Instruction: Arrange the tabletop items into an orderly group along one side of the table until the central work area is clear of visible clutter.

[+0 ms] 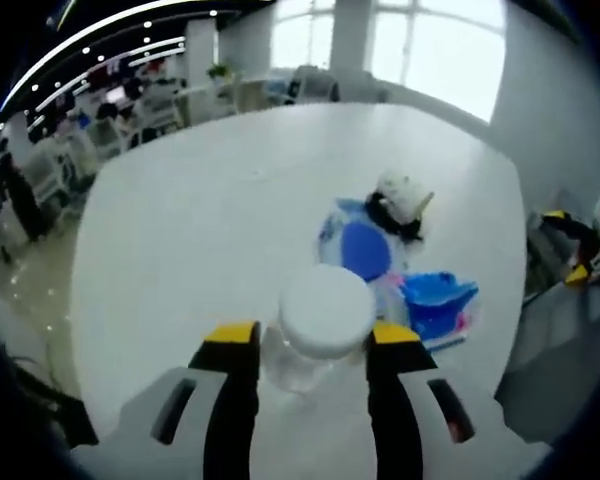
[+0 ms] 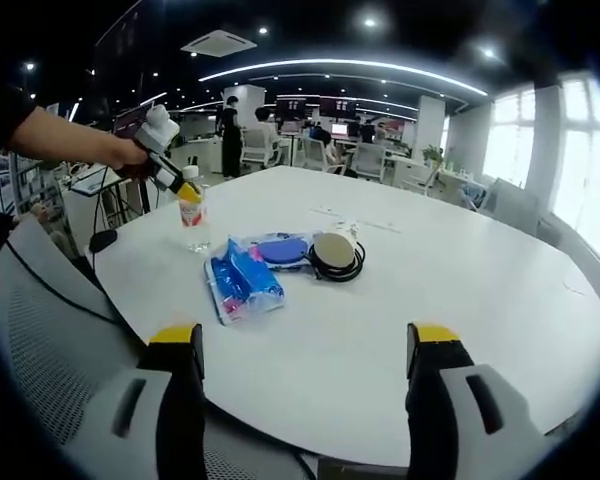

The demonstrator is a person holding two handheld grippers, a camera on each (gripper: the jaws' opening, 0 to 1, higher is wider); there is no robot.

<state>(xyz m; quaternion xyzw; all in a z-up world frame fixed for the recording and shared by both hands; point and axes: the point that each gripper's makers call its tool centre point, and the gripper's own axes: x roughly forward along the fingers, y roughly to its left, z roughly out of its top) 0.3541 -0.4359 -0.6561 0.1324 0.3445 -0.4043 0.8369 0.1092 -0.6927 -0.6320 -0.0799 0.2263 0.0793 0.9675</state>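
Note:
A clear bottle with a white lid (image 1: 325, 312) stands on the white table (image 1: 210, 220), and my left gripper (image 1: 313, 340) is shut on its sides. In the right gripper view the left gripper (image 2: 185, 190), held by a person's hand, grips the bottle (image 2: 192, 222) near the table's left edge. Right of the bottle lie a blue packet (image 1: 438, 300), a blue round pouch (image 1: 365, 248) and a pale round device with a black cable (image 1: 400, 200). These also show as the packet (image 2: 242, 282), pouch (image 2: 280, 250) and device (image 2: 335, 252). My right gripper (image 2: 310, 345) is open, off the table's near edge.
A grey mesh chair (image 2: 40, 330) stands by the table's near left edge. The right gripper (image 1: 568, 245) shows beyond the table's right edge. Office desks, chairs and people (image 2: 310, 140) fill the background. Bright windows (image 1: 420, 40) are behind the table.

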